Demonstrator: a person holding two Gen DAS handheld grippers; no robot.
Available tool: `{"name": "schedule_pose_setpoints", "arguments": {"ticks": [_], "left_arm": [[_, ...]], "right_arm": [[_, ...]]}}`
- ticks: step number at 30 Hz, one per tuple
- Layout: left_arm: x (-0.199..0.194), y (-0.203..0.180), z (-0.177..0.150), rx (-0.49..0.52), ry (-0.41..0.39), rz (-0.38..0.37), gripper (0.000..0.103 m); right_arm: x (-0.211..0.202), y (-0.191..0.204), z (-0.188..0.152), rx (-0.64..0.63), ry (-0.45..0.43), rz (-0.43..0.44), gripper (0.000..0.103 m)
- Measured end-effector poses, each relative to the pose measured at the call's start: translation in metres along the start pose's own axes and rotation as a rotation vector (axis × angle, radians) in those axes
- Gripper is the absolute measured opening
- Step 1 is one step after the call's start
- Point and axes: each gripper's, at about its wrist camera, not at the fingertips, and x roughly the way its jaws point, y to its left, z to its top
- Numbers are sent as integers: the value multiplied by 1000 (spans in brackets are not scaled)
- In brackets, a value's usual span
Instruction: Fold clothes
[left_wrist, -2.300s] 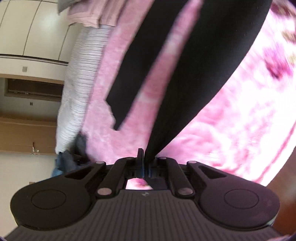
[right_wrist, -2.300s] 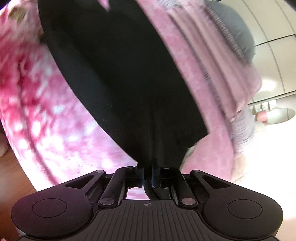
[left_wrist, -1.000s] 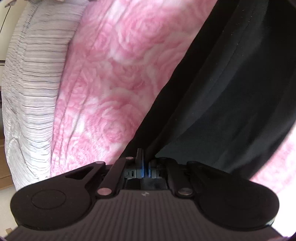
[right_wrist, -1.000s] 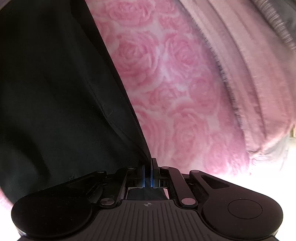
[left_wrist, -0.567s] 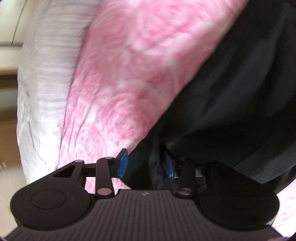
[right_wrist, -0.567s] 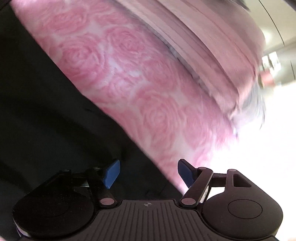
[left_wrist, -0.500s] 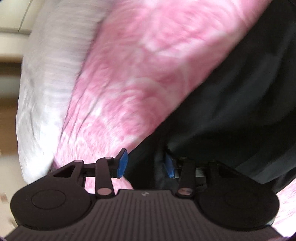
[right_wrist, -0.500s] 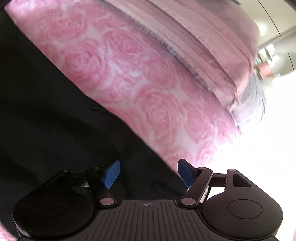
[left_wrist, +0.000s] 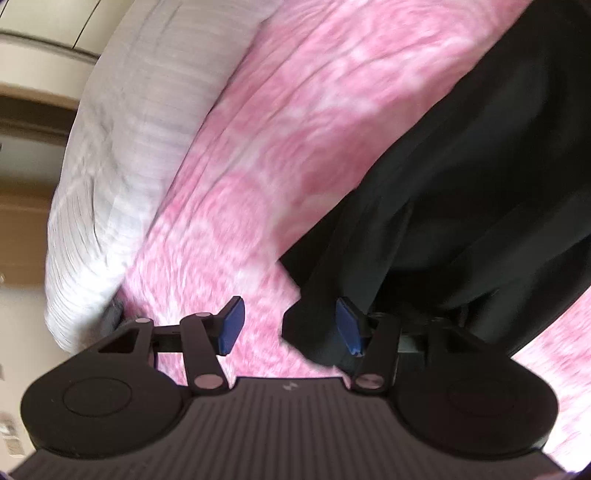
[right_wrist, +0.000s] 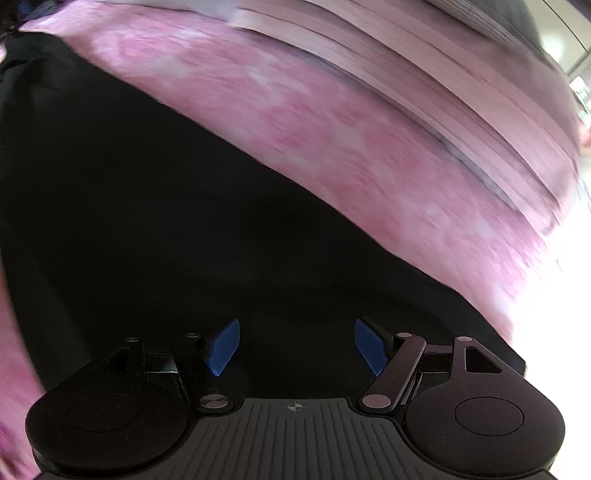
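Observation:
A black garment (left_wrist: 461, 192) lies on a pink rose-patterned bedspread (left_wrist: 280, 155). In the left wrist view its corner hangs near the right blue pad (left_wrist: 347, 328) of my left gripper (left_wrist: 290, 326), which is open and holds nothing. In the right wrist view the black garment (right_wrist: 166, 221) fills the lower left, spread flat over the bedspread (right_wrist: 332, 140). My right gripper (right_wrist: 295, 345) is open just above the cloth, its blue pads (right_wrist: 223, 345) wide apart and empty.
A white striped pillow or blanket (left_wrist: 122, 147) lies along the bed's left edge, with wooden furniture and a pale wall beyond. In the right wrist view, folded pink striped cloth (right_wrist: 424, 81) lies behind the bedspread. Bright glare fills the right side.
Both grippers were shut on the black garment a second ago. Both have opened and let it go, and have drawn back a little. The garment now rests on the bedspread.

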Motion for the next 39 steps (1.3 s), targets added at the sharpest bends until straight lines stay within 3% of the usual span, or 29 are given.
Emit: {"name": "schedule_pose_setpoints", "arguments": {"ticks": [7,11,15,19,23,25,26,27,28,29,34,36,39], "left_arm": [[15,30,-57,37,-192,-101,50],[1,32,-87,104,-324,-177,50],[-9,5,-113,248,-435,-201,50],[-9,-34,-129,416,-515,-199,50],[-3,-63,-133,538,-569,-202,47],[3,-67,-130,573,-569,-164,39],[6,-70,-129,590,-568,-144,30],[7,-67,-128,591,-566,-125,11],[5,-60,-129,577,-563,-107,4],[4,-53,-130,564,-559,-88,4],[-3,-7,-153,437,-531,-52,3],[6,-12,-157,445,-493,-79,0],[13,-32,-162,497,-463,-127,4]], "right_arm": [[-34,109,61,82,-15,-27,72],[-39,190,101,133,-35,43,72],[-42,277,145,-5,-91,155,72],[-36,339,171,-253,-159,120,72],[-15,359,181,-358,-127,109,72],[-3,363,185,-411,-114,105,59],[0,359,182,-433,-108,114,58],[1,359,181,-448,-106,126,45],[-1,355,180,-451,-100,140,11],[-3,351,181,-445,-96,132,3],[-37,332,181,-386,-144,127,3],[-39,334,177,-387,-145,138,3],[-21,345,177,-426,-108,169,5]]}}
